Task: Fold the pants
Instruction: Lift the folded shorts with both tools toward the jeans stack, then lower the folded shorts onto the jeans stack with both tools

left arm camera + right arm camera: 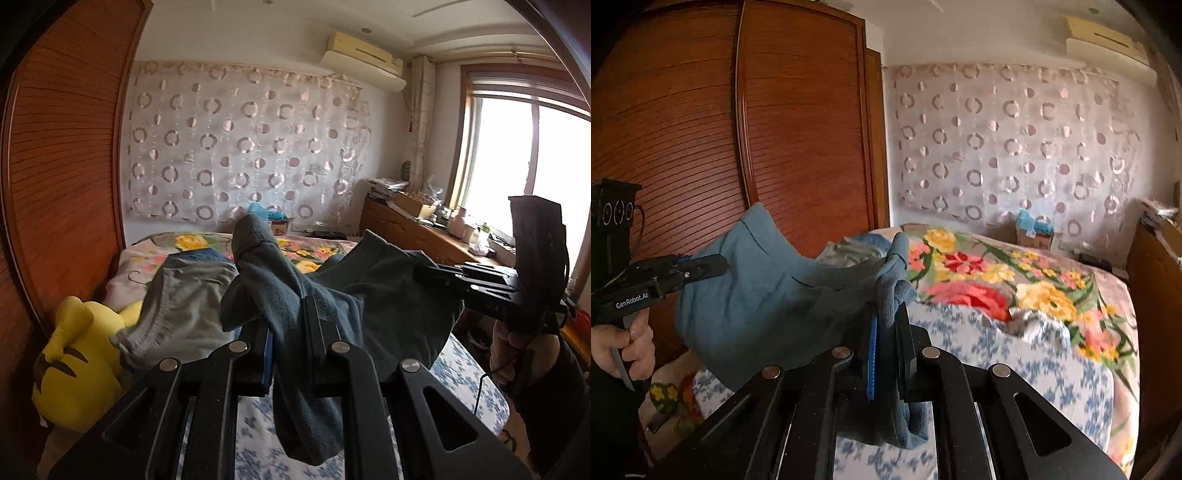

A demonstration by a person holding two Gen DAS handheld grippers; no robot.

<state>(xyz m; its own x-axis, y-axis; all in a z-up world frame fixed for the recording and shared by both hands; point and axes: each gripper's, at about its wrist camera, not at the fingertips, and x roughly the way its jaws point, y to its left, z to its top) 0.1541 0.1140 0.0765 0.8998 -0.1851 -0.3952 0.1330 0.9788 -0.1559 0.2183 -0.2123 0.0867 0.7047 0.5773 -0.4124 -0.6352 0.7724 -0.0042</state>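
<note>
Fingers (308,328) of the left gripper (288,332) are clamping the pants (332,291); the right gripper (886,332) is pinching another edge. The pants are hanging mid-frame between both, above the bed (1015,354), wardrobe (701,129) at upper left.

a yellow plush toy (79,354) lies beside the wooden wardrobe (738,122), on the floral bedspread (1015,280), under a circle-patterned curtain (240,144).

left gripper (286,325) clamps pants (325,295) (lifted) | right gripper (424,275) clamps other end
</note>
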